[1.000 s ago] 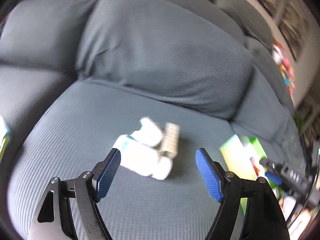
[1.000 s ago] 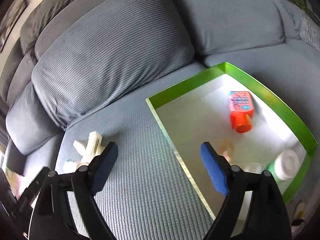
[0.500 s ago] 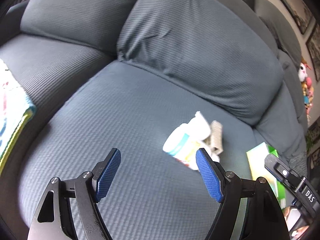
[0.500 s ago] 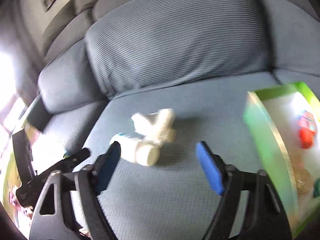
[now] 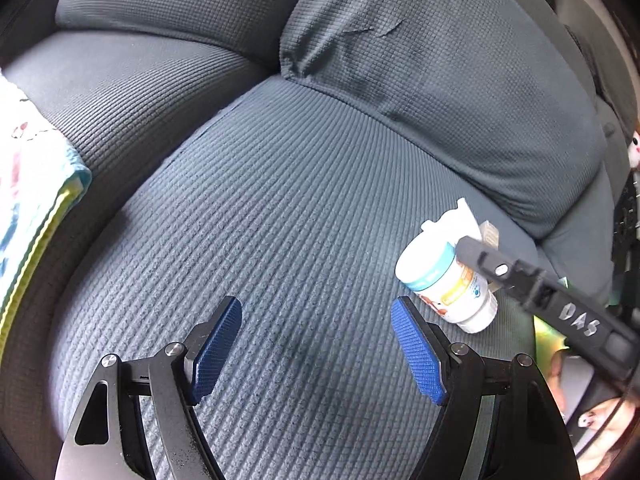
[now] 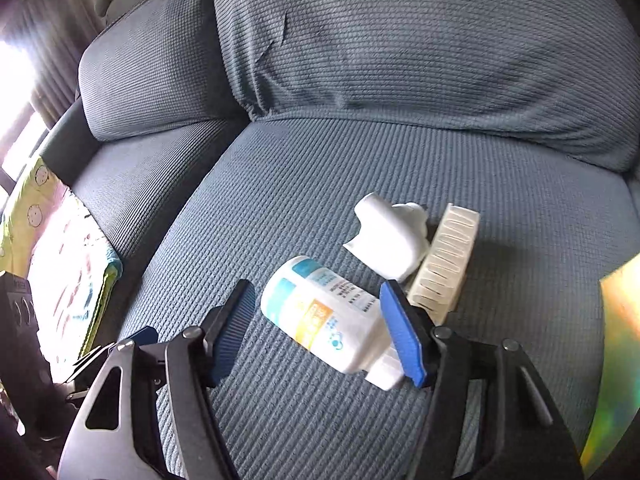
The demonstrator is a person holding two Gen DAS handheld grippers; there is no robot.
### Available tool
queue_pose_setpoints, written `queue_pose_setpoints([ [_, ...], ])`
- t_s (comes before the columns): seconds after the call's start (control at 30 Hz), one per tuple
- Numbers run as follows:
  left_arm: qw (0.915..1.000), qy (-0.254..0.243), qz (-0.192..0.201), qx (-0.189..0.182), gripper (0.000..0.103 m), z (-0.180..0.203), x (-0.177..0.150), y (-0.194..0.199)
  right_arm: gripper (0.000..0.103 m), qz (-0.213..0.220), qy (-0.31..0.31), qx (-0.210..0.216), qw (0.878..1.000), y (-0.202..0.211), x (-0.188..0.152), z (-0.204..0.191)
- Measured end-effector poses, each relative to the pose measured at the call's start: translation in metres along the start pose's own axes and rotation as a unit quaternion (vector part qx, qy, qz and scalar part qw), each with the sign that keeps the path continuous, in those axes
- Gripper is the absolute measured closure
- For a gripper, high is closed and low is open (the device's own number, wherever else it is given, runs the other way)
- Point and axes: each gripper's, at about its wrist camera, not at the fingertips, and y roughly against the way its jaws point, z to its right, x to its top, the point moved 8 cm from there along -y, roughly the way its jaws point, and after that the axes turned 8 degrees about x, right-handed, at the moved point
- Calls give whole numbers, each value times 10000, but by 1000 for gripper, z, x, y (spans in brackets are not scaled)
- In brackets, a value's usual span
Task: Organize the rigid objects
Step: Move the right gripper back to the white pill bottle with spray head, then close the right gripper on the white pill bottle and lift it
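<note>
Bottle (image 6: 332, 316) lies on its side on the sofa seat (image 6: 320, 180), white piece (image 6: 390, 236) and ribbed block (image 6: 444, 260) bunched just behind; right gripper (image 6: 320, 332) straddles it, jaws apart, lined up to clamp; left gripper (image 5: 316, 350) hangs spread over bare cushion, likely keeping clear; green box (image 6: 620, 340) waits at right.
</note>
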Motion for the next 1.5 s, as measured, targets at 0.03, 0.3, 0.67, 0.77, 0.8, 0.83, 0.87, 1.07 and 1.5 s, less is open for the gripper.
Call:
queue_pose_setpoints([
  [0.03, 10000, 4, 6, -35, 25, 0, 1, 0, 39, -42, 25, -40, 10000, -3, -2, -1],
  [0.3, 9997, 48, -227, -61, 25, -4, 11, -6, 38, -373, 107, -22, 9992, -28, -12, -8],
  [0.67, 9987, 298, -225, -338, 25, -17, 22, 7, 49, -531, 45, 10, 9986, -29, -19, -15],
  [0.77, 9986, 315, -252, -352, 25, -15, 20, 5, 50, -536, -33, 51, 9985, -24, -26, -15],
  [0.8, 9986, 295, -262, -341, 25, -14, 20, 5, 51, -539, -54, 60, 9985, -24, -27, -15],
  [0.83, 9987, 276, -271, -326, 25, -12, 20, 4, 51, -541, -82, 87, 9985, -23, -30, -16],
  [0.87, 9988, 257, -269, -315, 25, -10, 20, 4, 51, -553, -98, 118, 9983, -21, -33, -17],
  [1.07, 9991, 99, -253, -322, 25, 1, 15, 7, 51, -527, -294, 344, 9976, -1, -57, -11],
  [1.5, 9947, -474, -260, -880, 25, 78, -14, 15, 50, -63, -1546, 406, 9871, 52, -86, 72],
])
